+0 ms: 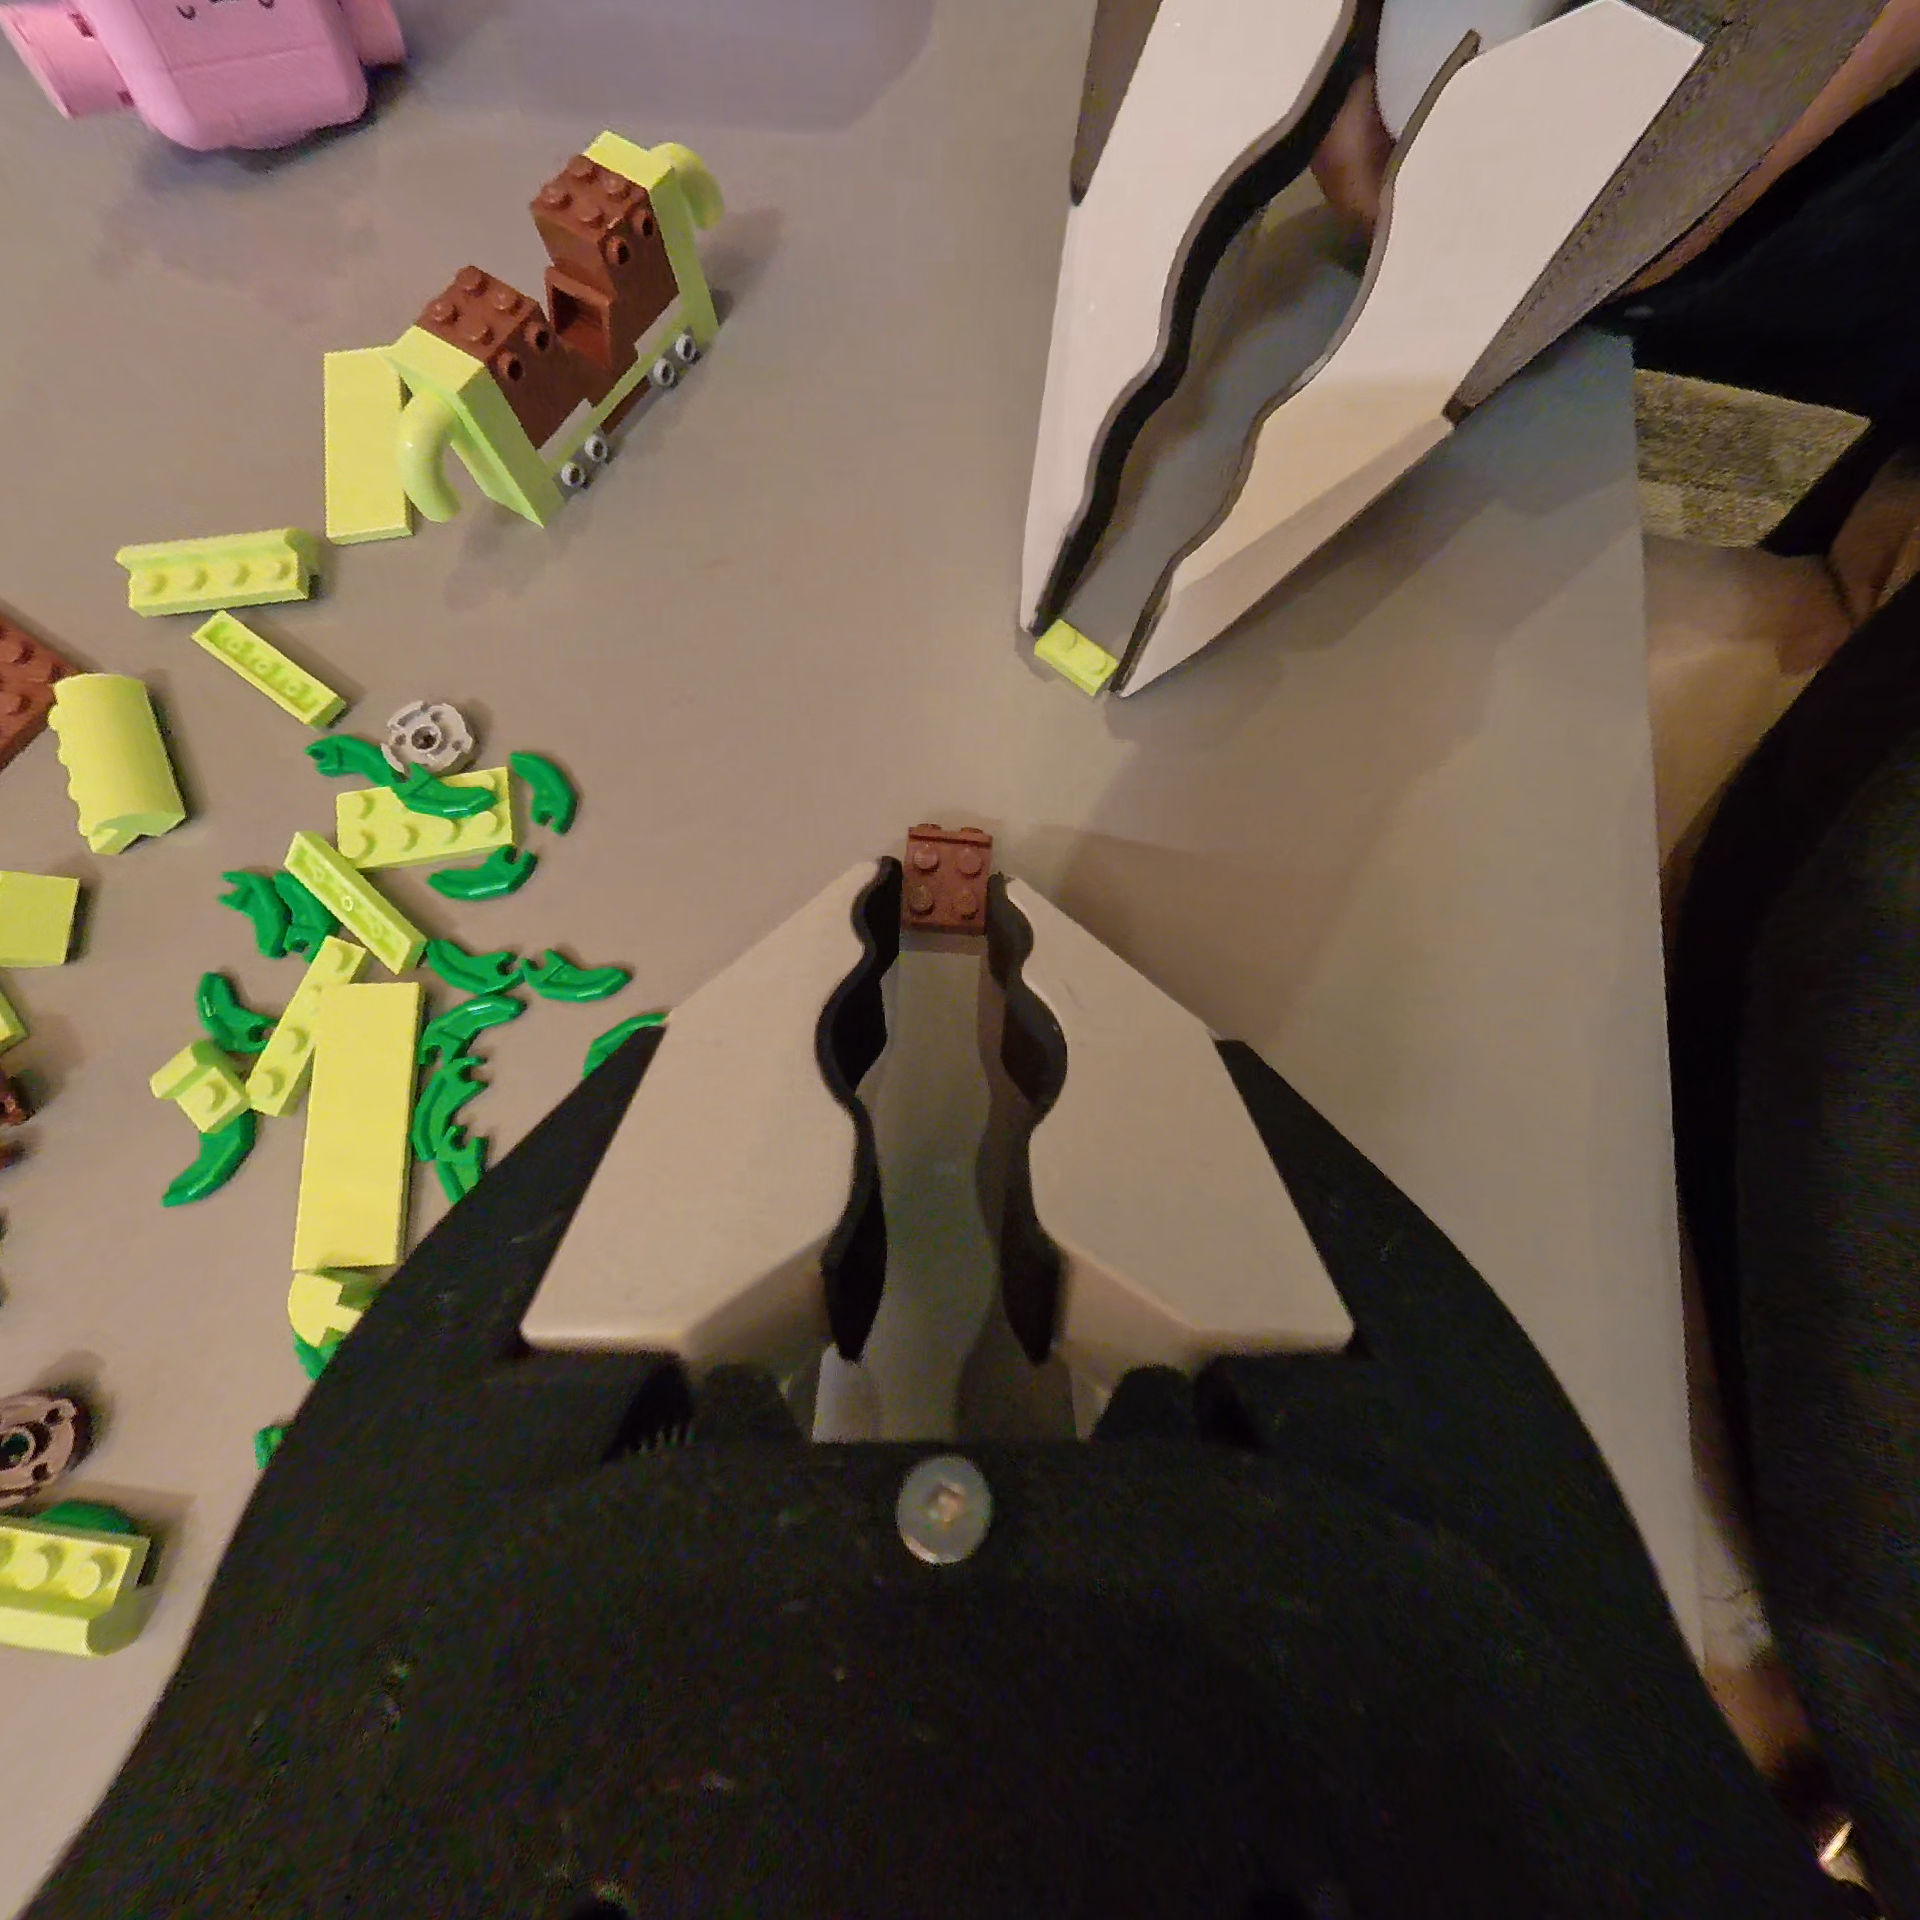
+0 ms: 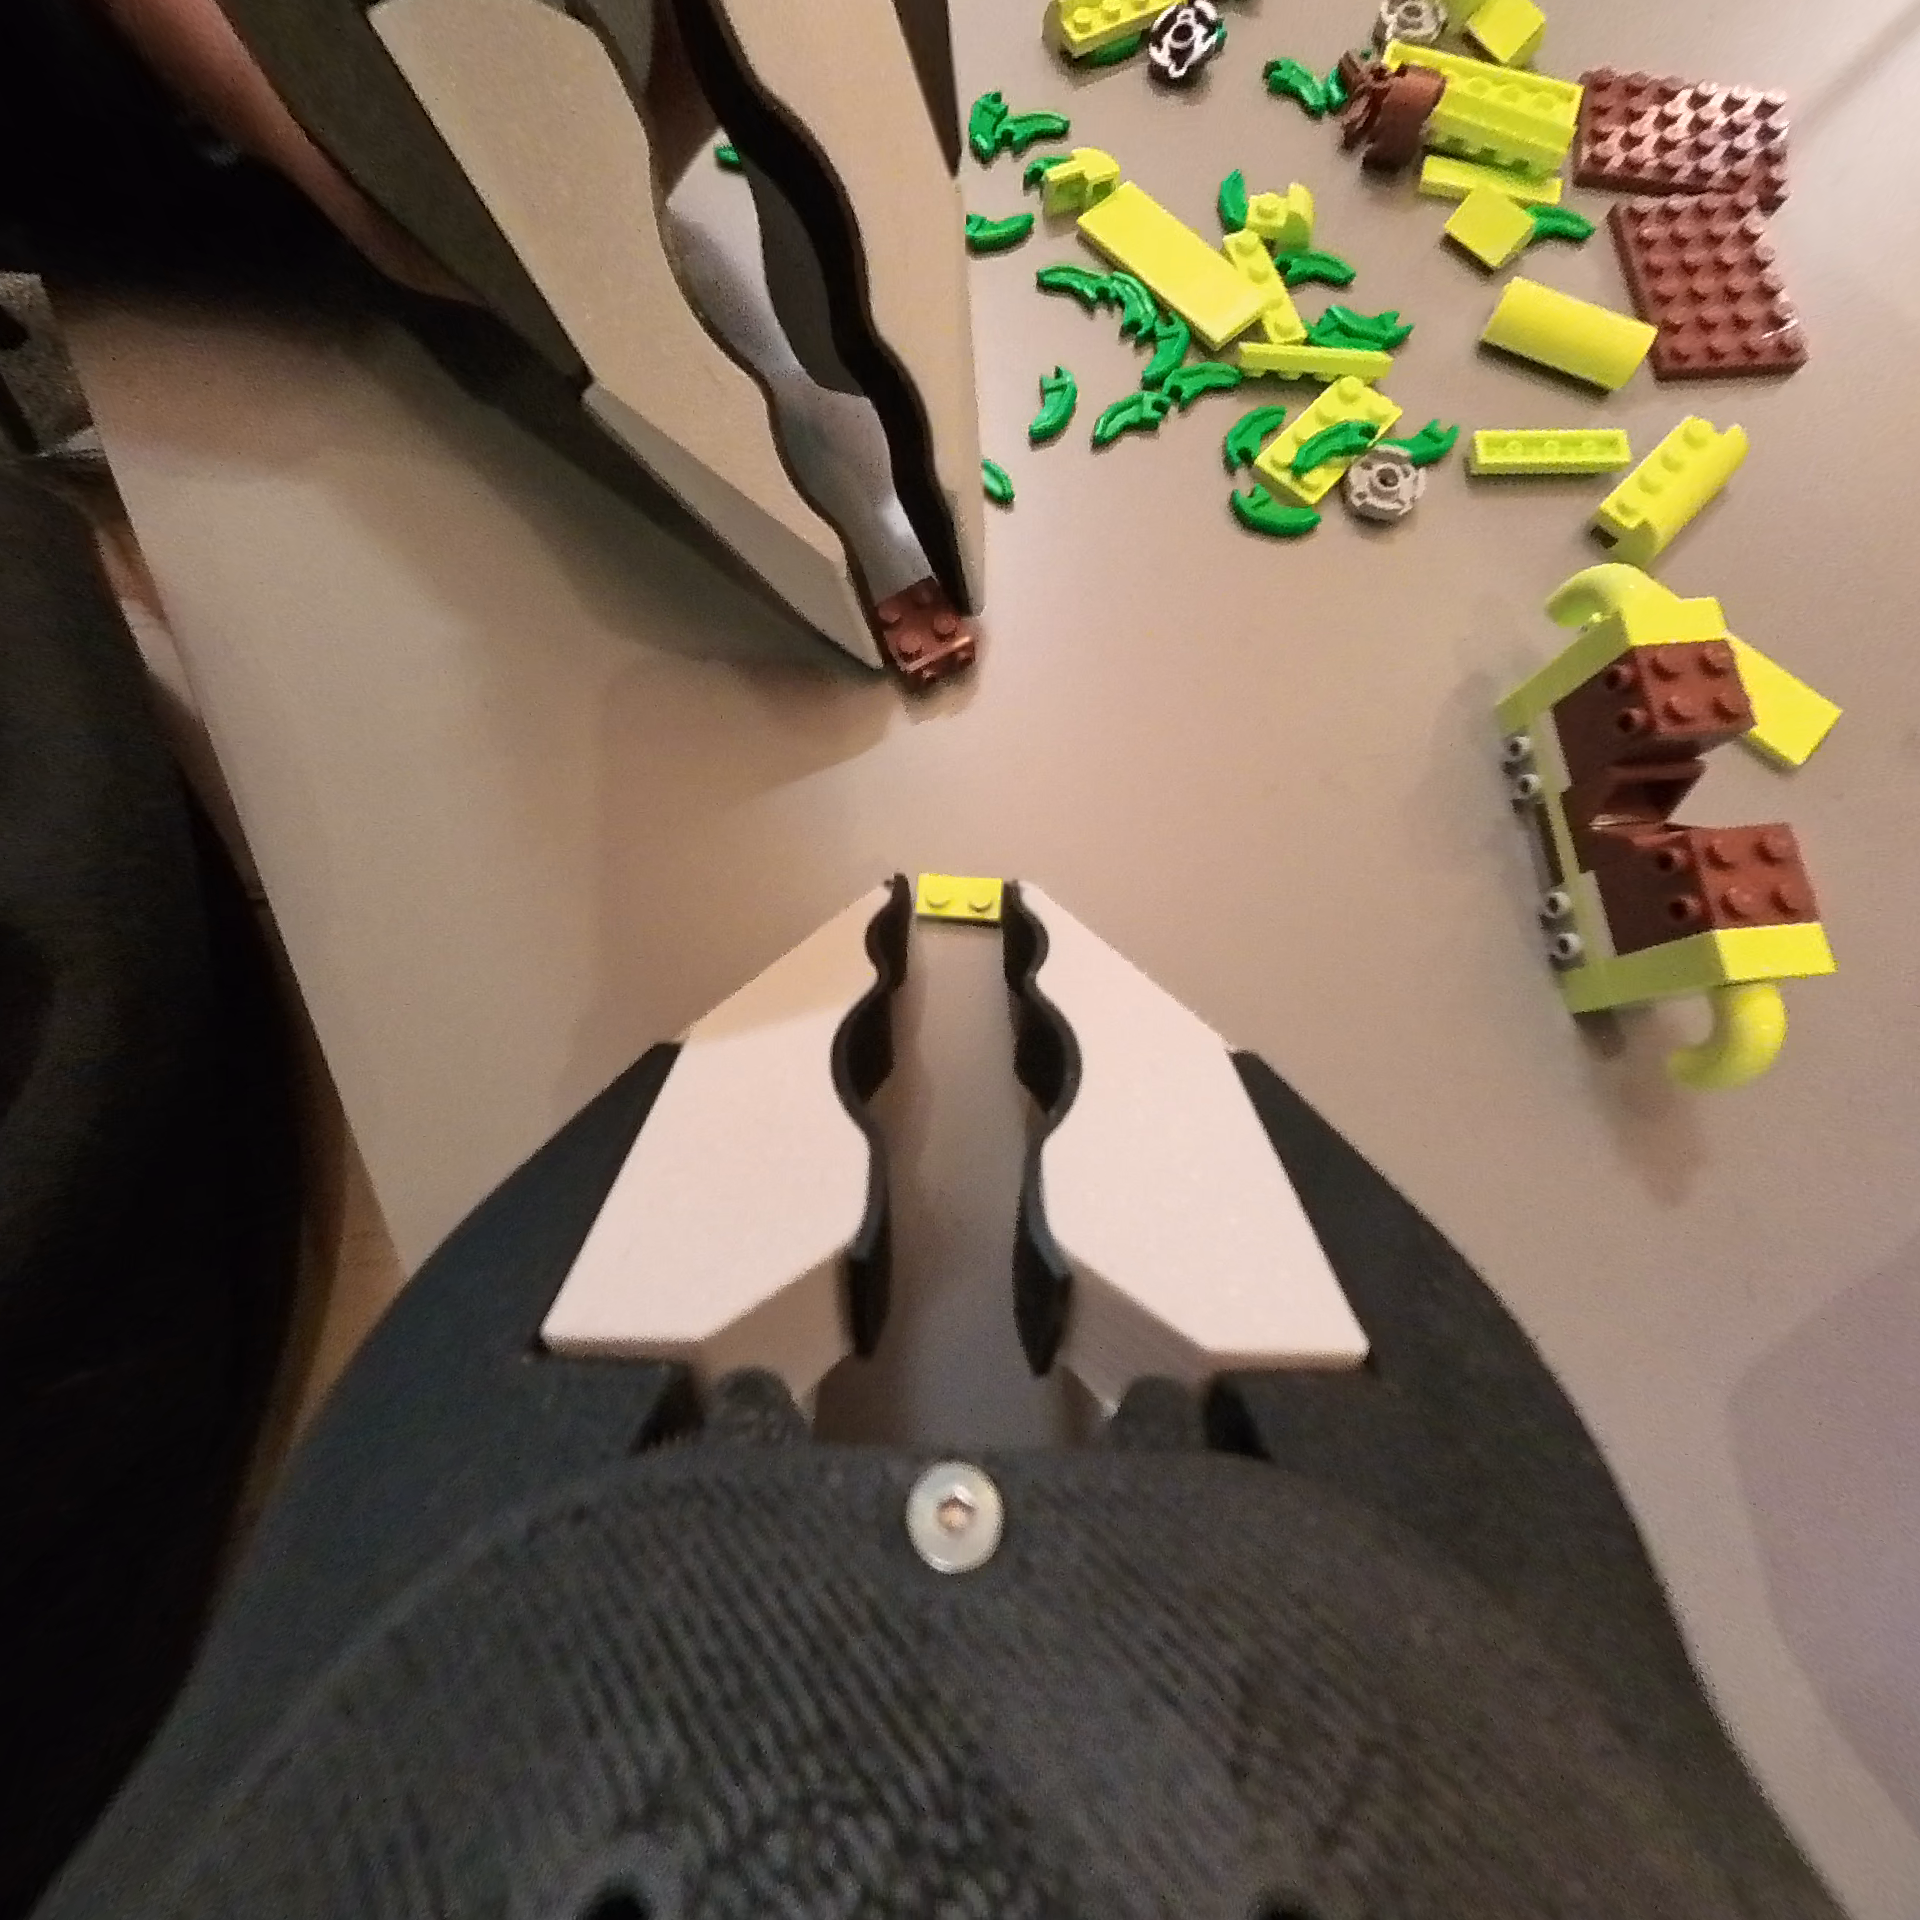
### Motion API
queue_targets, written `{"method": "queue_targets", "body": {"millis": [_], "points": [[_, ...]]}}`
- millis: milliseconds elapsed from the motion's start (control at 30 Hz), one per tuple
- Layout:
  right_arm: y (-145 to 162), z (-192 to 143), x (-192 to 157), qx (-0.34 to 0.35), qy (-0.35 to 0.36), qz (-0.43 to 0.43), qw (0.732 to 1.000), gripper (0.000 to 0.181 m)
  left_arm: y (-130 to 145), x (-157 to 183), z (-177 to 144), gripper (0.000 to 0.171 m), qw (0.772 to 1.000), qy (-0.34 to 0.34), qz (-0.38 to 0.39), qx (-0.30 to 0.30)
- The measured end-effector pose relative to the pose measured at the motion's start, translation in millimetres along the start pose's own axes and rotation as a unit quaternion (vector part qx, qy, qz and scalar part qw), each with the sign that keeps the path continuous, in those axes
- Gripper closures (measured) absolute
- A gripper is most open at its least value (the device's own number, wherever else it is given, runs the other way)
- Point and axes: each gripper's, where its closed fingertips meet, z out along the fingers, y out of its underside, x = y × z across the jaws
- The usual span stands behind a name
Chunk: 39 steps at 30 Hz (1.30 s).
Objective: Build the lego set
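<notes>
My left gripper (image 1: 948, 881) is shut on a small brown plate (image 1: 945, 879) held at its fingertips above the grey table. It also shows in the right wrist view (image 2: 920, 623) with the brown plate (image 2: 925, 642). My right gripper (image 2: 958, 894) is shut on a small lime plate (image 2: 958, 896). It shows in the left wrist view (image 1: 1081, 655) with the lime plate (image 1: 1076, 659). The two grippers are apart, tips facing each other. A partly built brown and lime model (image 1: 566, 332) lies on its side, also in the right wrist view (image 2: 1673, 821).
Loose lime bricks and green leaf pieces (image 1: 395, 935) lie scattered left of my left gripper. Two brown baseplates (image 2: 1704, 208) sit at the far side. A grey round piece (image 1: 428, 736) lies among them. A pink object (image 1: 197, 52) is at the far left. The table edge (image 1: 1652, 831) runs on the right. The grippers' ends are close to 5 centimetres from one another. Between my left fingertips and the grey round piece (image 1: 428, 736) there is roughly 10 centimetres. The right camera catches it too, in the right wrist view (image 2: 1387, 486).
</notes>
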Motion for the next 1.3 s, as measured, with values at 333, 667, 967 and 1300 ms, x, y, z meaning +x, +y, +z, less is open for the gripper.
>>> {"method": "queue_targets", "body": {"millis": [333,667,967,1300], "points": [[-10.8,-16.8,5.3,-0.017,0.012,0.052,0.998,0.159,0.6,9.4,0.1,0.158,0.999,0.032,0.011,-0.001],[0.6,-3.8,-2.4,-0.103,0.046,0.093,0.989,0.156,2.8,7.2,1.8,0.152,1.0,0.025,0.006,-0.009],[3.3,0.2,-0.6,-0.12,0.053,0.105,0.986,0.168,2.8,7.2,2.6,0.15,1.0,0.014,0.012,-0.01],[3.4,0.0,-2.7,-0.104,0.038,0.089,0.99,0.168,-1.8,9.3,5.9,0.157,0.999,0.035,-0.035,-0.005]]}}
